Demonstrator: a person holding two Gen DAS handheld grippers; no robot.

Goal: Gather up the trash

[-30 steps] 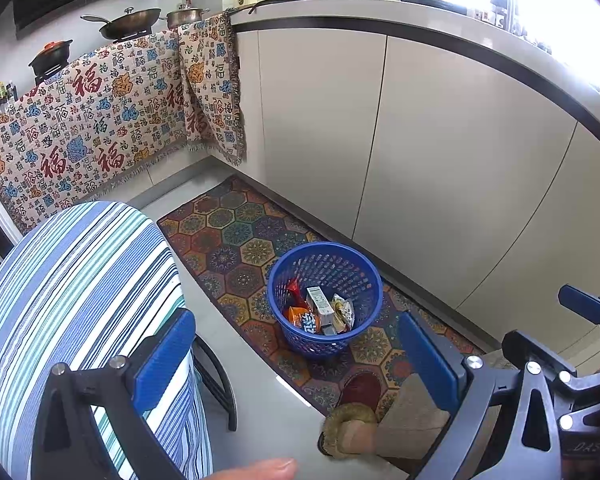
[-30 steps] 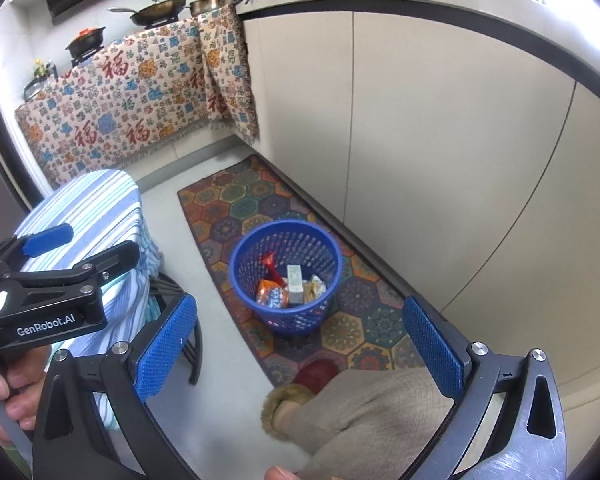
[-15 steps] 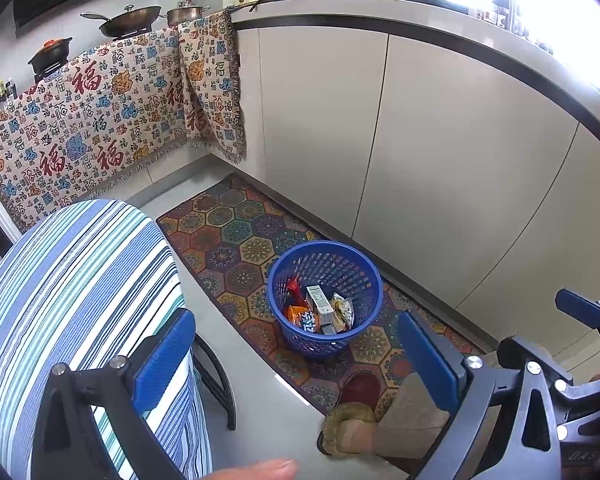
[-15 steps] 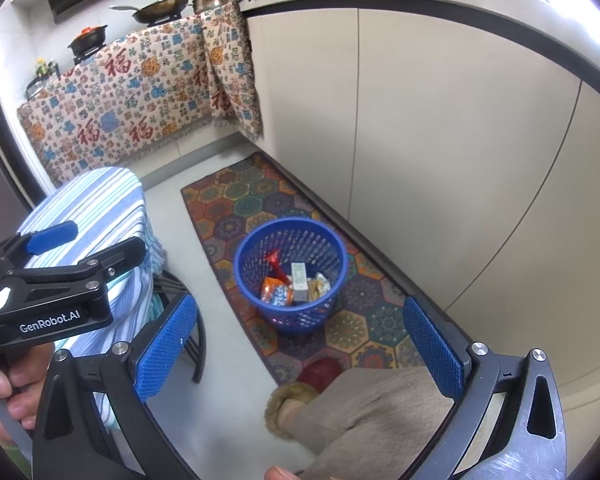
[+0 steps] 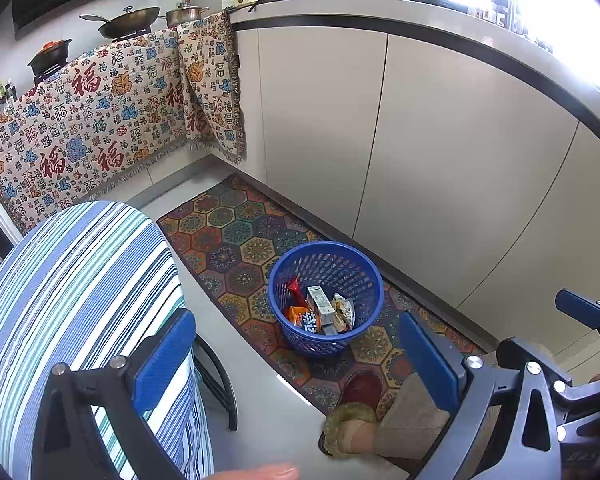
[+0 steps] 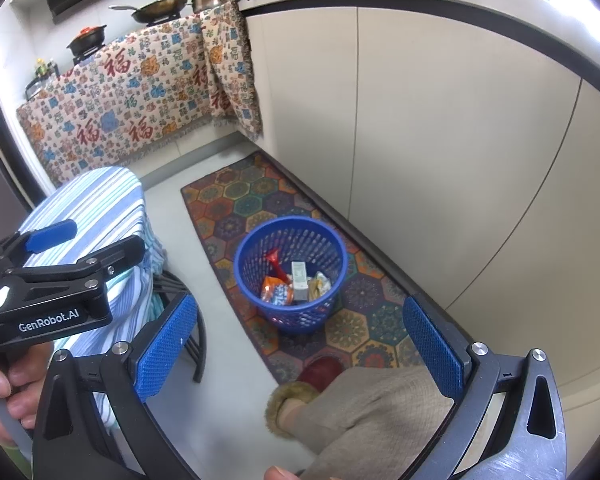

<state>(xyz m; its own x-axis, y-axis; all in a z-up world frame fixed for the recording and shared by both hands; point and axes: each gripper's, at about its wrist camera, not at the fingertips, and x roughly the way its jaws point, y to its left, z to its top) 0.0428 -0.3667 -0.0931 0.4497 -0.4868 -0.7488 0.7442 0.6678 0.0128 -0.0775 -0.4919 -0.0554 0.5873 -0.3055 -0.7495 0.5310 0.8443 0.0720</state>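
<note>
A blue perforated basket (image 5: 352, 258) (image 6: 256, 240) stands on a patterned mat on the floor. Inside lie snack wrappers (image 5: 302, 318) (image 6: 276, 290), a small white carton (image 5: 320, 304) (image 6: 299, 276) and a red wrapper. My left gripper (image 5: 296, 352) hangs open high above the floor with nothing between its blue pads. Equally open and empty, my right gripper (image 6: 298, 344) hovers over the same spot. The left gripper's body (image 6: 48, 276) shows at the left edge of the right wrist view.
A stool under a blue striped cloth (image 5: 72, 300) (image 6: 100, 208) stands left of the basket. Pale cabinets (image 5: 440, 152) run along the right. A person's leg and slipper (image 5: 352, 420) (image 6: 296, 400) stand on the hexagon-patterned mat (image 5: 236, 236). Pans sit on the cloth-draped counter behind.
Both views have shifted only slightly; the basket has drifted a little in the right wrist view. Both grippers stay open and empty.
</note>
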